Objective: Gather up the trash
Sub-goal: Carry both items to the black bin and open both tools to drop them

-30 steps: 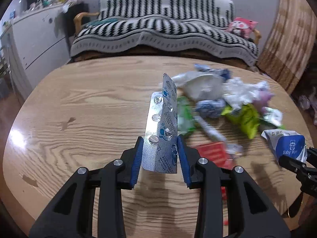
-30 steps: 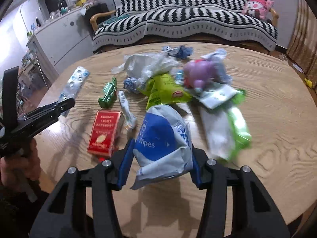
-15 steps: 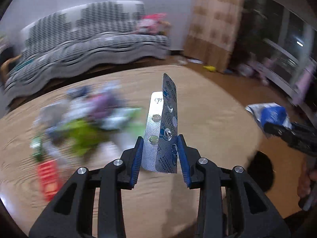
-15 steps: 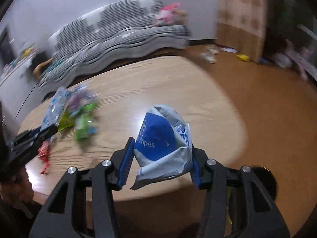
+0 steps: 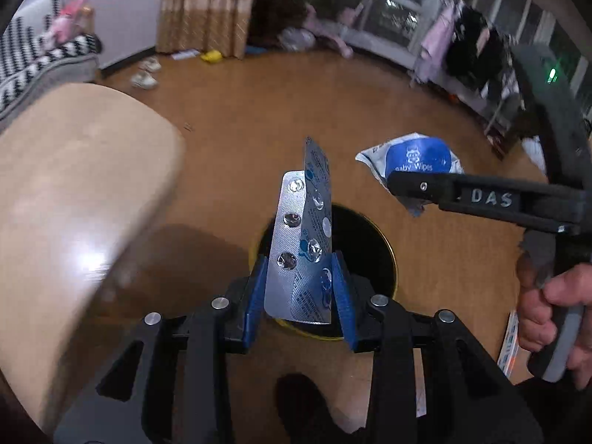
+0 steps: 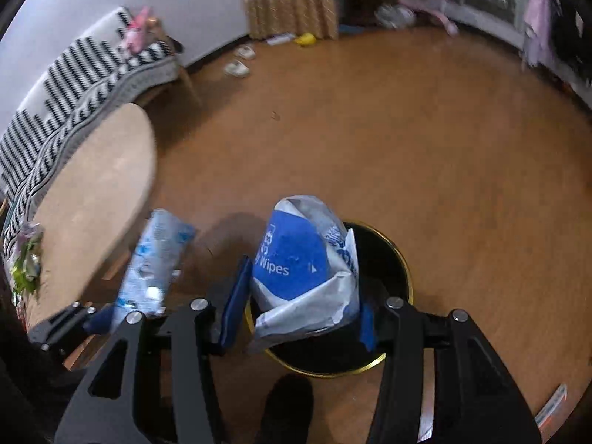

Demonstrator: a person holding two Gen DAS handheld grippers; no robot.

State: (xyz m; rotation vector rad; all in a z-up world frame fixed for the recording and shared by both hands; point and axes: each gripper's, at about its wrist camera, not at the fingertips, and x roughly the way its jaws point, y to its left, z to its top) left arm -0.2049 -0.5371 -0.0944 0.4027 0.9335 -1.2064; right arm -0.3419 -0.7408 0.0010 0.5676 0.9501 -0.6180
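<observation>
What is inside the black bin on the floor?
The bin interior reads dark; no contents discernible. The wipes pack in the right gripper covers much of its opening.

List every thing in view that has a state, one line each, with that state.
Left tool: shut on the blister pack.
Blister pack: folded, some pockets emptied, held above the bin.
Right tool: shut on the wipes packet.
Wipes packet: crumpled, held over the bin.
Bin: open-topped, upright on the floor.
Table: some litter at its far end.
</observation>
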